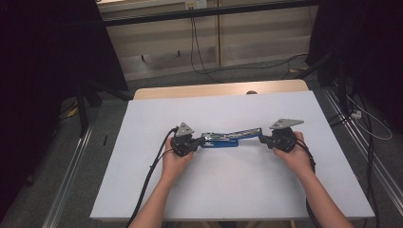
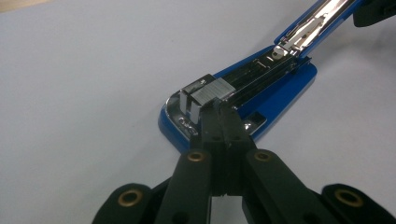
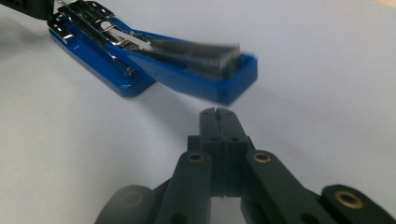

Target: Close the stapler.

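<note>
Both grippers [image 1: 202, 141] [image 1: 263, 137] level, flanking opened stapler [image 1: 228, 137].

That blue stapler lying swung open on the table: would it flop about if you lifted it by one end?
Probably. The stapler is hinged open, so its lid would likely swing. The metal rail suggests some weight. Its flat base should slide, not roll.

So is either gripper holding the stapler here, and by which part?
Neither clearly grips it. The left gripper, jaws shut, presses on the staple strip in the open blue stapler. The right gripper is shut, just short of it.
</note>
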Demonstrator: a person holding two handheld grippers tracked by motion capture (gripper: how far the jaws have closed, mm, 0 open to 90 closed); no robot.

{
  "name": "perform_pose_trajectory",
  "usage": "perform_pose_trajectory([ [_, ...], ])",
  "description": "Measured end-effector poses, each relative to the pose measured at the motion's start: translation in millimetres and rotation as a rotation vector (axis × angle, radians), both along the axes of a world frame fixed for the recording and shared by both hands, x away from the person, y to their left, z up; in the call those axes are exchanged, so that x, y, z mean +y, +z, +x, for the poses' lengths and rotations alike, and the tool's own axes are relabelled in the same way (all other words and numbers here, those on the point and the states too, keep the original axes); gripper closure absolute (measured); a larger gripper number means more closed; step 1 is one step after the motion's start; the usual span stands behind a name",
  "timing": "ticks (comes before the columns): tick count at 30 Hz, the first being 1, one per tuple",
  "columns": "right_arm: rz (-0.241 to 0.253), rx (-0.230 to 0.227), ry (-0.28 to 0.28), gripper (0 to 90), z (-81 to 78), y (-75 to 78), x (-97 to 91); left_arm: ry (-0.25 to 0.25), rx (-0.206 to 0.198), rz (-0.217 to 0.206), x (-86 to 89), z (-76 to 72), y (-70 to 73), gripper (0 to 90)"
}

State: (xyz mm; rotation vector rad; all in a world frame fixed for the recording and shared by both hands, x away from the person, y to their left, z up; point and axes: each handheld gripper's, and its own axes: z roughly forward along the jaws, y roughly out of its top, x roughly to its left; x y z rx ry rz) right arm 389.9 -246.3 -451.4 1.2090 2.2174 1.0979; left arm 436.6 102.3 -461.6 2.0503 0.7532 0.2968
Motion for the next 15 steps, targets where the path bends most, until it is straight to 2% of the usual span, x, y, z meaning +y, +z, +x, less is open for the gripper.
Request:
perform_pose_trajectory([
  [8,0.019,-0.019,0.013,90.0,0.1,1.7,4.0,0.006,0.005,-0.006,0.6,0.0,-0.3,90.0],
  [15,0.044,-0.015,0.029,90.0,-2.3,0.3,7.3,0.011,0.019,-0.022,2.8,0.6,-0.8,90.0],
])
